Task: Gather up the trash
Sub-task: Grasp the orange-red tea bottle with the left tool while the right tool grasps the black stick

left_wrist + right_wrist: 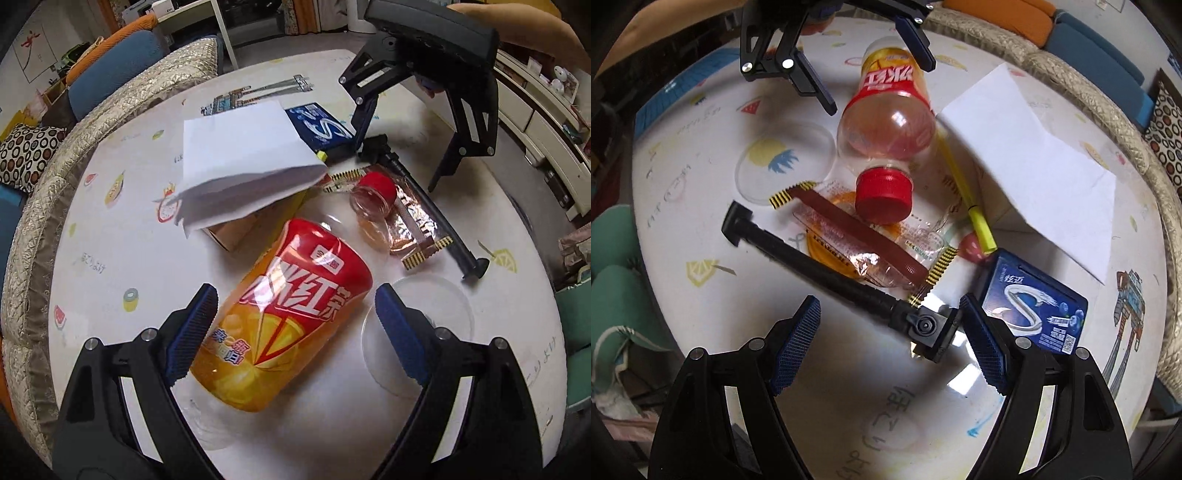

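Observation:
A plastic bottle point(288, 314) point(886, 122) with a red and orange label and a red cap point(376, 188) point(882, 195) lies on the round white table point(129, 258). My left gripper point(295, 332) point(879, 81) stands open astride its body, and the right-hand pad is clear of it. A clear snack wrapper point(413, 221) point(864, 240) with a brown stripe lies by the cap. My right gripper point(892, 343) point(399, 166) is open over the jointed head of a black stick point(931, 328) point(436, 214).
A folded white paper point(243, 162) point(1034, 155) rests on a cardboard box point(236, 229). A blue gum box point(1034, 314) point(321, 125), a yellow pen point(967, 192) and a clear round lid point(783, 162) point(417, 332) lie nearby. A quilted sofa edge point(55, 184) borders the table.

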Available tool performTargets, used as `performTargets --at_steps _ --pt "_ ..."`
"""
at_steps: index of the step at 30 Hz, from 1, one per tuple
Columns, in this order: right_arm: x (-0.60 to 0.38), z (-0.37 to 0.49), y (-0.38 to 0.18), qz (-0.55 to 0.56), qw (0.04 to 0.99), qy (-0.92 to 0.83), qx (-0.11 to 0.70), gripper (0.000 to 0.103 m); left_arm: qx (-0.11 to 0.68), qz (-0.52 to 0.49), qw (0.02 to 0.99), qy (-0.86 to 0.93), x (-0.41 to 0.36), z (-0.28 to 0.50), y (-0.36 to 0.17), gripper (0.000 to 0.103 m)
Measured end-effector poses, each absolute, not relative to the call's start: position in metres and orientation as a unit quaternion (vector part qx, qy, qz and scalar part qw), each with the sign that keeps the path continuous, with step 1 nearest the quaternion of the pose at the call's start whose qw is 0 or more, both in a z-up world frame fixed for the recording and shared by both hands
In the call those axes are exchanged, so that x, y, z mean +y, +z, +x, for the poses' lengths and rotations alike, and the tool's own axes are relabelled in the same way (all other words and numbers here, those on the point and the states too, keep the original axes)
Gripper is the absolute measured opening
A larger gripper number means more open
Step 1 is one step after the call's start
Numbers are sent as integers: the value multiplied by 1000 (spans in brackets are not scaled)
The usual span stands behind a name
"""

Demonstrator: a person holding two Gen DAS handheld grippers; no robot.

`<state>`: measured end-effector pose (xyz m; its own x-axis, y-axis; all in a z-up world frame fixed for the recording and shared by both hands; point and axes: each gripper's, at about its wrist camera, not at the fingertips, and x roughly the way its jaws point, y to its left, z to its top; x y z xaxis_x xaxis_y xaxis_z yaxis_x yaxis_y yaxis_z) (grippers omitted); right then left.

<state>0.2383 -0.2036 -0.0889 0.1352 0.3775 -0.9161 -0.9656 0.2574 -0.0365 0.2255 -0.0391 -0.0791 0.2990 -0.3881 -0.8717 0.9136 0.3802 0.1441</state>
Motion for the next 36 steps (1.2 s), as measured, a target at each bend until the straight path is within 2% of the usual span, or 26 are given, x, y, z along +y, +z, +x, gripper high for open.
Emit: performTargets --at_steps 2,4,8,10,12,19,23,34,36 --pt "-202 240 -90 -341 668 503 430 75 385 346 734 -439 -40 223 -84 85" --pt "-205 244 -90 -323 668 504 441 60 386 339 738 -437 -38 224 -82 83" --pt "-210 238 -88 -319 660 509 452 51 391 352 735 -428 -38 221 -82 80" --pt "-211 231 -87 -313 653 511 463 38 393 359 732 -425 -39 220 -81 78" --pt "-211 225 -86 -308 648 514 470 38 396 360 729 -427 -39 218 -78 69" --pt "-220 203 -80 -261 641 538 482 37 391 387 727 -410 -42 205 -75 60" --pt "-224 196 -73 -250 653 532 478 37 385 382 742 -395 -40 201 -68 49" --pt "-244 182 -37 -226 681 517 467 37 389 351 771 -362 -30 190 -53 41" --pt "-245 177 -33 -225 686 514 463 37 388 343 777 -358 -29 187 -48 35"
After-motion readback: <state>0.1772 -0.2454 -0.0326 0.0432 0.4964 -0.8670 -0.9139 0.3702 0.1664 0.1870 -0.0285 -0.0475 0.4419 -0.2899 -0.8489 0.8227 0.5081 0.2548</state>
